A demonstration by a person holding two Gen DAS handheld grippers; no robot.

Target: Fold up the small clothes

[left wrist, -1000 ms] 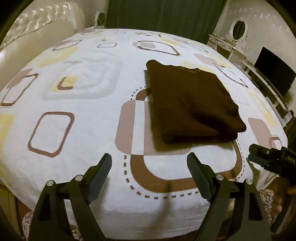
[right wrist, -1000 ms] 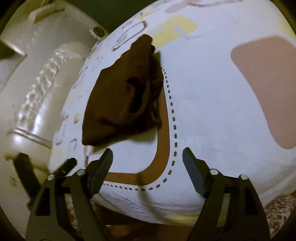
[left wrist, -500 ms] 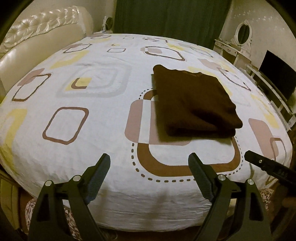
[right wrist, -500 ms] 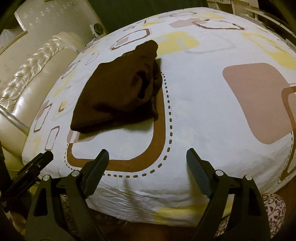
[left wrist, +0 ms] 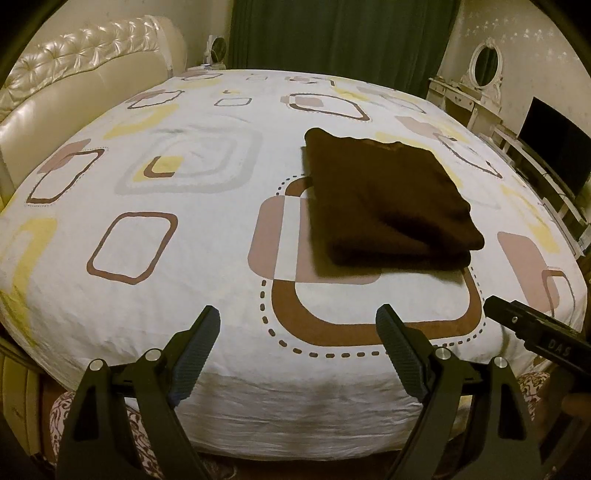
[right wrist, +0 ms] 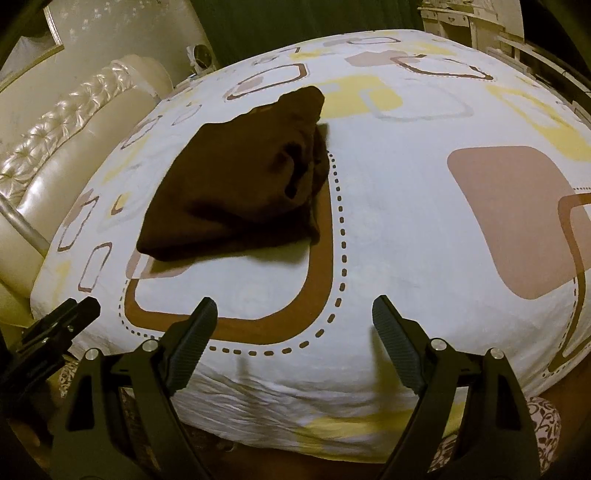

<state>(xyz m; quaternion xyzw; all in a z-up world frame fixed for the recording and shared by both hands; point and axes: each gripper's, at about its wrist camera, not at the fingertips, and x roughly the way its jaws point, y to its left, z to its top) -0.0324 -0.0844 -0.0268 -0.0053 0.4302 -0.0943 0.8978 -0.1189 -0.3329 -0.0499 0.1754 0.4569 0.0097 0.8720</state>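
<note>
A dark brown garment lies folded into a thick rectangle on the patterned bed sheet; it also shows in the right wrist view, with loose layers at its right side. My left gripper is open and empty, held over the bed's near edge, well short of the garment. My right gripper is open and empty, also back at the near edge. Each gripper's tip shows at the side of the other's view: the right one, the left one.
A cream tufted headboard runs along the left. Dark green curtains hang behind the bed. A white dresser with an oval mirror and a dark screen stand at the right. A patterned bed skirt hangs below the sheet.
Both grippers have drawn back and up from the bed, so the garment looks farther away. The garment lies still. Both stay open.
</note>
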